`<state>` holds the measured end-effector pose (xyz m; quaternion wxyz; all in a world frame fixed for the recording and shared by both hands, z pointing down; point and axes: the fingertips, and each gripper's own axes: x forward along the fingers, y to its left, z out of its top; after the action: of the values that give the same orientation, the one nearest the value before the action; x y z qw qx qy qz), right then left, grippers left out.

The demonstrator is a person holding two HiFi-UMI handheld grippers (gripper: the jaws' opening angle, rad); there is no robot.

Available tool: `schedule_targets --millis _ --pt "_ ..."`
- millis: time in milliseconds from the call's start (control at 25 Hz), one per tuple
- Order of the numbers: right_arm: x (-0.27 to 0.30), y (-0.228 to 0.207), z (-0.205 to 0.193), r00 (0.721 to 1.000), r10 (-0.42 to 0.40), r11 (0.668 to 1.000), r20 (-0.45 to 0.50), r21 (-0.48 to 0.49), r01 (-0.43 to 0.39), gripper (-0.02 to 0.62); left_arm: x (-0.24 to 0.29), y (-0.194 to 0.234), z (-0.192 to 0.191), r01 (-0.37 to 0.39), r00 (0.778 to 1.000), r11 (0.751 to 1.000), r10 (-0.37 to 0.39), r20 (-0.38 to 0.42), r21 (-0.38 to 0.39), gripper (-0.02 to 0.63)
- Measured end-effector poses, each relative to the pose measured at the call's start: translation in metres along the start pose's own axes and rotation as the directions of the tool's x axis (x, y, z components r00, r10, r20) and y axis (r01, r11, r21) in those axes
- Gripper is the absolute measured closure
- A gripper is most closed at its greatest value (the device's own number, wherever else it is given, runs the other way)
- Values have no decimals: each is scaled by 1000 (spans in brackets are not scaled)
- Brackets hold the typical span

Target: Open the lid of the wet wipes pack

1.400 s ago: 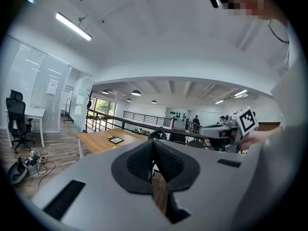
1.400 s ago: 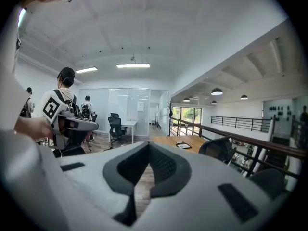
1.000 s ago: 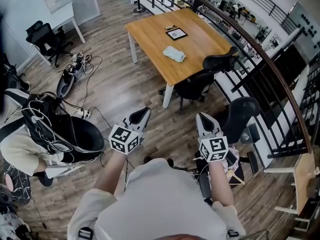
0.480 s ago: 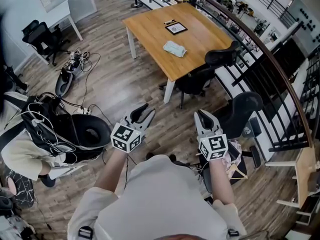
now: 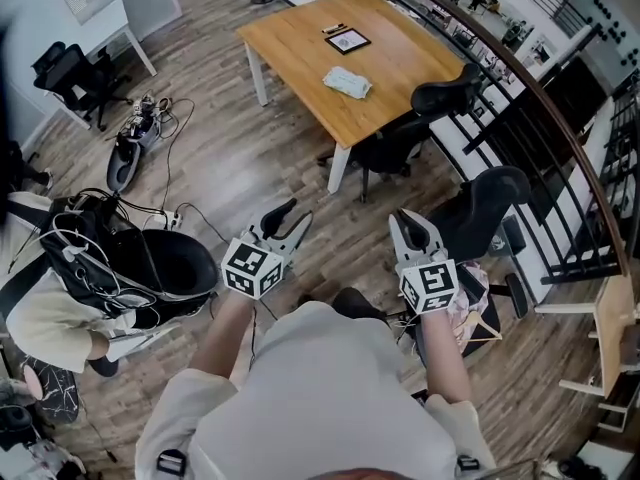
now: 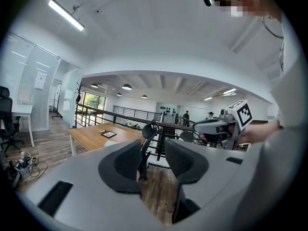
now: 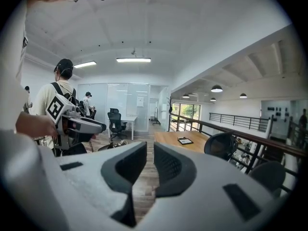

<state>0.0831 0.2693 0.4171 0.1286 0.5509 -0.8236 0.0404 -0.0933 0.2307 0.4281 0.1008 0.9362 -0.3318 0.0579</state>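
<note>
The wet wipes pack (image 5: 347, 82), pale and soft, lies on the wooden table (image 5: 300, 53) far ahead, beside a black framed card (image 5: 347, 40). Both grippers hang over the floor, well short of the table. My left gripper (image 5: 289, 217) is open; its jaws have just been opening, with nothing between them. My right gripper (image 5: 409, 221) is open by a narrow gap that has just been widening, also empty. In the left gripper view the pack (image 6: 110, 143) shows small on the table (image 6: 89, 136) past the left gripper (image 6: 153, 147). The right gripper (image 7: 150, 152) faces the table (image 7: 168, 138).
Two black office chairs (image 5: 432, 126) (image 5: 482, 206) stand between me and the table's near right side. A curved railing (image 5: 545, 118) runs along the right. A black bag with cables (image 5: 150, 265) and a seated person (image 5: 40, 313) are at left; more cables (image 5: 140, 138) lie on the floor.
The left gripper's jaws have spread from shut to wide apart. The right gripper's jaws have parted a little. Both hands have crept slightly forward.
</note>
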Motion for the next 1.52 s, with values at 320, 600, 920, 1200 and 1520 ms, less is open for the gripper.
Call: schedule_targets --millis 320,600,920,1200,1520 --pt "20 -9 -14 1000 15 1000 -27 12 -14 563 19 15 -8 0 1000 1000 0 -20 -18 456" --pt "66 -44 -22 998 39 998 -46 50 -37 563 59 40 -8 -20 998 999 18 -62 -25 456" --pt "133 -108 -24 995 81 995 -57 65 -77 563 138 73 2 -40 996 999 37 -80 -32 456" --pt "180 -155 -15 990 123 991 -66 54 -120 563 193 95 19 -70 995 997 66 -75 -40 456" --pt "200 -199 -12 984 156 988 -92 25 -154 563 235 99 36 -104 992 993 100 -81 -47 456"
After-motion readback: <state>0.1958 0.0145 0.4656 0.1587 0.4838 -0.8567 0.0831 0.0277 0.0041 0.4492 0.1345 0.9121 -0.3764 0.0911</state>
